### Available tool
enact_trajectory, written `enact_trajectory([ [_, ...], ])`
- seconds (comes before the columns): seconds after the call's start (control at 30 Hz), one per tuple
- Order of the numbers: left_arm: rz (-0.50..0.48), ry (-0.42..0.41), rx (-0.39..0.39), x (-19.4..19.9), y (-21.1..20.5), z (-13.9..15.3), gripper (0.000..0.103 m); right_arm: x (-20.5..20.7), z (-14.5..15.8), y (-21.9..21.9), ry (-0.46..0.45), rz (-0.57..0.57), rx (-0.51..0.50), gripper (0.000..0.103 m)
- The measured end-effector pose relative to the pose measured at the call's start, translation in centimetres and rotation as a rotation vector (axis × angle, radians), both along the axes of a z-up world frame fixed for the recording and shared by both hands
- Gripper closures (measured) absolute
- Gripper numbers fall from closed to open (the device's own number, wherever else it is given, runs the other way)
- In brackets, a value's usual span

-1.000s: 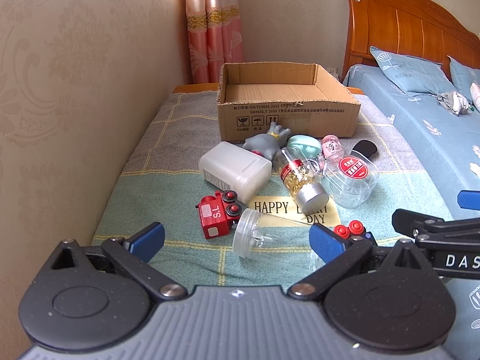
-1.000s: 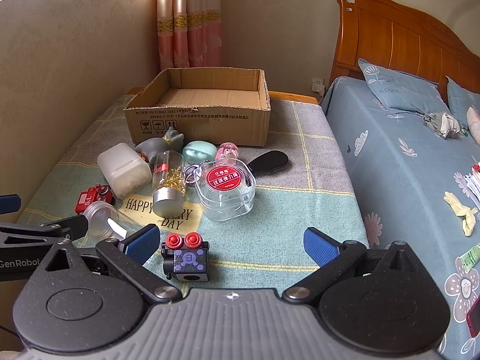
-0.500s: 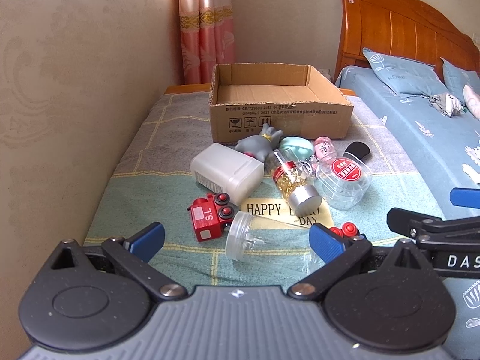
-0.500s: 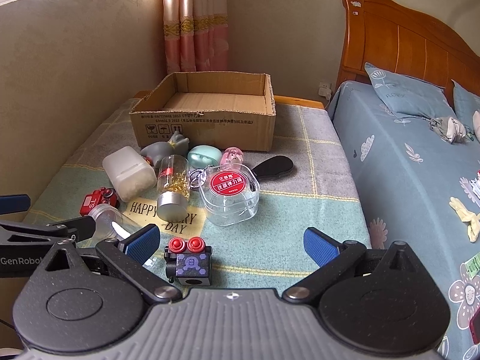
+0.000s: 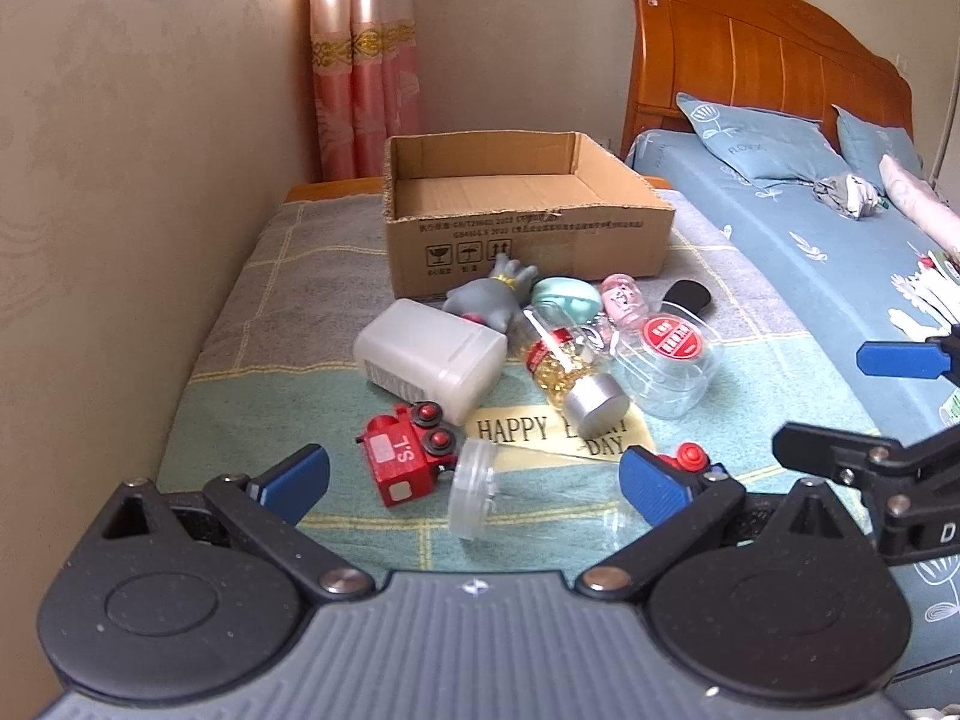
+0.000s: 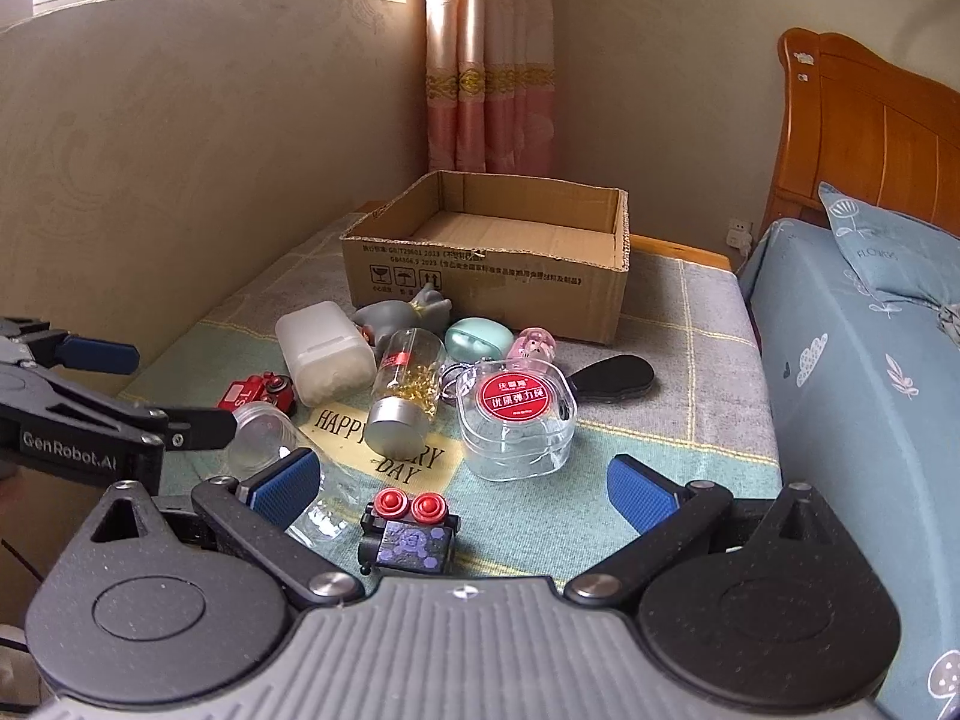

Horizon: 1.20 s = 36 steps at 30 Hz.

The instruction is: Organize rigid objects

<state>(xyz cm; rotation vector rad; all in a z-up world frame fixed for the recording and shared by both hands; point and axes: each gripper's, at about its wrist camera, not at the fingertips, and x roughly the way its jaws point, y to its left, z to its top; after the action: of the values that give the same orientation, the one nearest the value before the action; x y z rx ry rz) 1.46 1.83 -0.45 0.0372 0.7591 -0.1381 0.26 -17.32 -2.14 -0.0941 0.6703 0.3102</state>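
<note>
An empty cardboard box (image 5: pixel 528 240) (image 6: pixel 492 282) stands at the back of the blanket-covered table. In front of it lies a pile: a white plastic container (image 5: pixel 429 360), a grey figurine (image 5: pixel 489 297), a glass bottle with gold bits (image 5: pixel 564 372) (image 6: pixel 405 387), a clear case with a red label (image 5: pixel 669 360) (image 6: pixel 516 420), a red toy train (image 5: pixel 402 456), and a clear jar on its side (image 5: pixel 474 489). A dark toy train with red knobs (image 6: pixel 411 534) sits between my right gripper's fingers. My left gripper (image 5: pixel 474 480) and right gripper (image 6: pixel 462 483) are both open and hold nothing.
A wall runs along the table's left side, with a pink curtain (image 5: pixel 366 60) behind. A bed (image 5: pixel 810 252) with blue sheet and wooden headboard borders the right. A mint case (image 6: pixel 477 339), a pink keychain (image 6: pixel 534 348) and a black oval (image 6: pixel 615 375) lie near the box.
Both views have shifted: the left gripper has drawn slightly right and nearer the pile, and the right gripper has turned left and tilted up, showing more wall and window. The objects have not moved.
</note>
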Motion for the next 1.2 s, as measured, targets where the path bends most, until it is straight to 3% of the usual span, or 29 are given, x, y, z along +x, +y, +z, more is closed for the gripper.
enact_trajectory([
  [0.23, 0.010, 0.000, -0.003, 0.4, 2.0, -0.7, 0.001, 1.4, -3.5, 1.0, 0.076, 0.116, -0.066, 0.000],
  [0.53, -0.063, 0.027, 0.000, 1.1, 1.9, -1.8, 0.001, 3.4, -7.1, 3.8, 0.157, 0.185, -0.129, 0.000],
  [0.77, -0.147, 0.060, -0.001, 1.5, 0.8, -3.0, 0.001, 4.9, -8.1, 3.1, 0.170, 0.113, -0.128, 0.000],
  [1.07, -0.237, 0.096, 0.029, 2.7, -1.7, -4.8, 0.001, 5.9, -8.6, -1.0, 0.183, -0.046, -0.099, 0.000],
  [1.2, -0.266, 0.121, 0.040, 3.2, -2.6, -5.6, 0.001, 6.0, -8.7, -2.2, 0.175, -0.068, -0.090, 0.000],
])
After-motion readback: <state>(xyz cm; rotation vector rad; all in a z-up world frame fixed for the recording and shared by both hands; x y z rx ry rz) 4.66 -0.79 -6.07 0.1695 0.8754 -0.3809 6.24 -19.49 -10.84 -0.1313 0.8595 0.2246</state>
